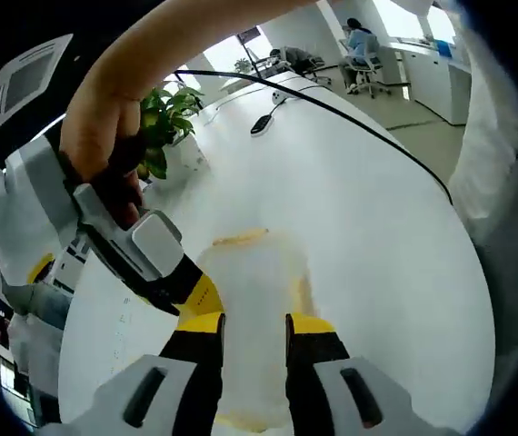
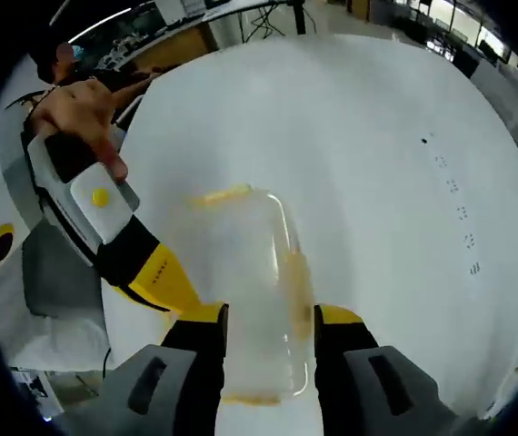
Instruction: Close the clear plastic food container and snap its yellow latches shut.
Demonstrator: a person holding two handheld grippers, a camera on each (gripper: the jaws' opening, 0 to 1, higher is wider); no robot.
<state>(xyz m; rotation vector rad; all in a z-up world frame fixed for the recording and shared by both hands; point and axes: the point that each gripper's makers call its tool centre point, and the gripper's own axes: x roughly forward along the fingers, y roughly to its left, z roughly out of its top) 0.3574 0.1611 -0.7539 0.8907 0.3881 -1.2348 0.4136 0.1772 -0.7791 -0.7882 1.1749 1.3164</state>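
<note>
Down on the white table (image 1: 377, 209), the clear food container (image 1: 254, 318) lies between both grippers. Left gripper view: the left gripper (image 1: 254, 341) has jaws spread over it, the right gripper (image 1: 141, 250) reaching in from the left; a potted plant (image 1: 164, 123) and black cable (image 1: 332, 109) lie behind. Right gripper view: the right gripper's (image 2: 268, 336) jaws straddle the container's (image 2: 245, 272) near end, yellow latches (image 2: 297, 272) visible.

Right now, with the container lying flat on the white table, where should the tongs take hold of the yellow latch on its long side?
Probably pinch the yellow side latch at its free outer edge, coming in from the open table beside the clear container. The latch is a thin strip along the lid's long rim, and that side looks unobstructed, while the other tongs crowd the opposite side.
</note>
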